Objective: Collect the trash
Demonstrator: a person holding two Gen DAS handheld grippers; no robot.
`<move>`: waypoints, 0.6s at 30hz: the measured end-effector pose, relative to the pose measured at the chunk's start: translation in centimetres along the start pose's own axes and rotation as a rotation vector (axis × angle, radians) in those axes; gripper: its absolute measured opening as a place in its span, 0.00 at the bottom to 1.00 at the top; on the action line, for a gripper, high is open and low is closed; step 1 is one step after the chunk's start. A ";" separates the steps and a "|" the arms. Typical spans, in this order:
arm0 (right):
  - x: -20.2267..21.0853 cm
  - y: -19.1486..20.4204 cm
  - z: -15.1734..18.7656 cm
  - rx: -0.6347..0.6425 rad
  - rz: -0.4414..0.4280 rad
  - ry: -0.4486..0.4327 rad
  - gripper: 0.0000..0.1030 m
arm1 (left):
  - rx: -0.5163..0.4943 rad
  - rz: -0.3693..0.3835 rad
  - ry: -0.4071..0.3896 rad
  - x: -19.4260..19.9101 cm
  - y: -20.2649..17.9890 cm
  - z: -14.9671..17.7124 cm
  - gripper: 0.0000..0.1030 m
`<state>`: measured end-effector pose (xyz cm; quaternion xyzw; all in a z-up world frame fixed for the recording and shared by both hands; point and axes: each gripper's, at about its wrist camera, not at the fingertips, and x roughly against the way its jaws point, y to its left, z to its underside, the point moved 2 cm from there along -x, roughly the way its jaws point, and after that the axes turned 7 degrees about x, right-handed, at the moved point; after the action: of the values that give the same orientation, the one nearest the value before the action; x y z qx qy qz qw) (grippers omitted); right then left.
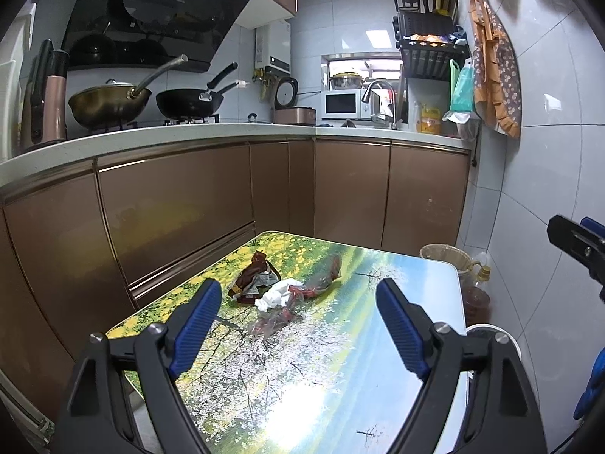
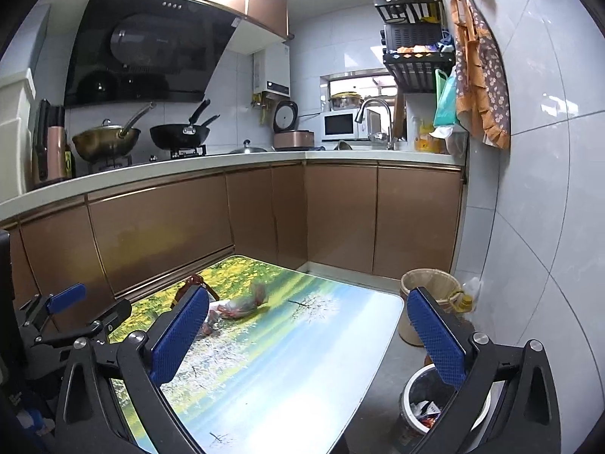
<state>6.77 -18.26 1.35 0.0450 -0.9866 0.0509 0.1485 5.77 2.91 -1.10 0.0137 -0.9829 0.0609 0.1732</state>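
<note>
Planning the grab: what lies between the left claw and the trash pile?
Only bare printed tabletop, seen in the left wrist view, separates the open left claw from the trash pile.

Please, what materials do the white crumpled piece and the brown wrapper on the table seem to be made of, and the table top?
White crumpled piece: likely tissue paper, matte with soft creases. Brown wrapper: apparently plastic film with a silvery lining, glossy. Table top: possibly glass or laminate over a printed landscape; it gives a strong glare.

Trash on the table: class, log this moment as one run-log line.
left gripper: open, empty | right gripper: open, empty | brown wrapper, crumpled tissue, clear red-printed bags: on table | trash bin: beside table, holds trash
</note>
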 end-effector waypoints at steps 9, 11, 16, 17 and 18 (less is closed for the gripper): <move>1.3 -0.7 0.8 -0.033 -0.011 -0.013 1.00 | -0.023 -0.007 -0.038 2.5 -1.1 0.1 0.82; 1.6 -0.7 0.9 -0.031 -0.009 -0.019 1.00 | -0.027 -0.006 -0.041 2.9 -1.4 0.0 0.82; 2.6 -0.7 1.1 -0.032 -0.015 -0.050 1.00 | -0.031 -0.002 -0.052 3.7 -1.8 0.1 0.82; 2.7 -0.7 1.1 -0.034 -0.016 -0.055 1.00 | -0.030 -0.002 -0.055 3.9 -1.8 0.1 0.82; 2.8 -0.7 1.2 -0.034 -0.012 -0.056 1.00 | -0.030 -0.001 -0.060 4.1 -1.9 0.1 0.82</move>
<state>3.83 -19.31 1.15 0.0497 -0.9908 0.0318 0.1221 1.95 1.02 0.43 0.0135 -0.9884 0.0457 0.1439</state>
